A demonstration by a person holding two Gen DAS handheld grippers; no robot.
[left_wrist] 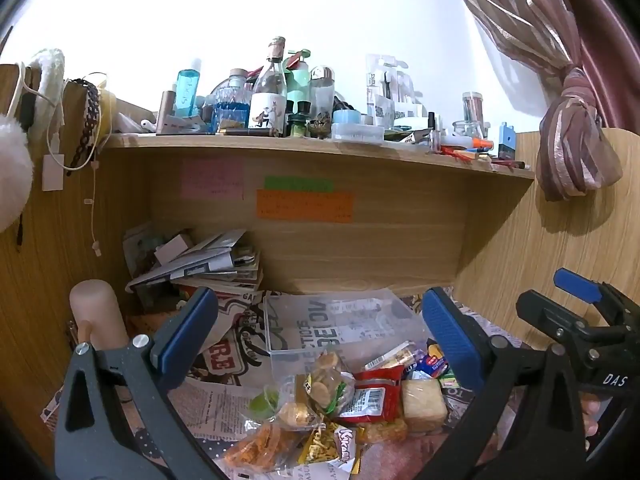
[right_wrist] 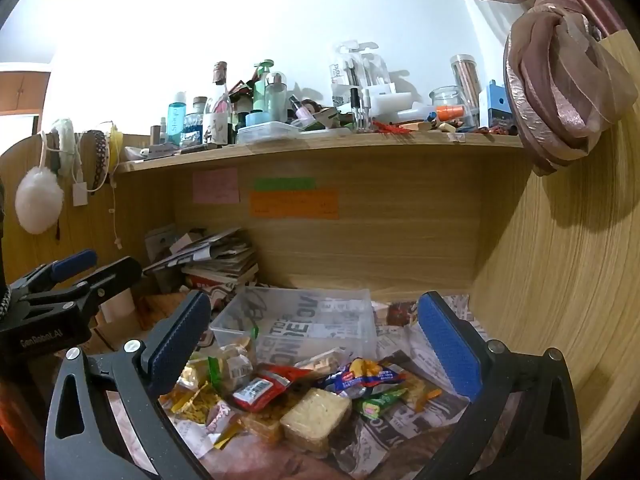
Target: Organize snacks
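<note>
A heap of snack packets lies on newspaper in a wooden desk nook. It holds a red packet (left_wrist: 374, 394) (right_wrist: 260, 388), a pale wrapped block (left_wrist: 424, 400) (right_wrist: 316, 412), an orange chips bag (left_wrist: 256, 446), a yellow packet (left_wrist: 332, 446) and a blue packet (right_wrist: 360, 378). Just behind the heap stands a clear plastic container (left_wrist: 332, 320) (right_wrist: 296, 316) with nothing in it. My left gripper (left_wrist: 318, 300) (right_wrist: 104, 266) hovers open in front of the heap, nothing between its blue pads. To its right, my right gripper (right_wrist: 312, 300) (left_wrist: 556, 296) is open too and holds nothing.
A shelf (left_wrist: 320, 148) above is crowded with bottles, jars and pens. A stack of books and papers (left_wrist: 200, 260) fills the back left corner. A pale cylinder (left_wrist: 94, 312) stands at the left. Wooden panels (right_wrist: 560, 280) close in the sides. A knotted curtain (right_wrist: 560, 92) hangs on the right.
</note>
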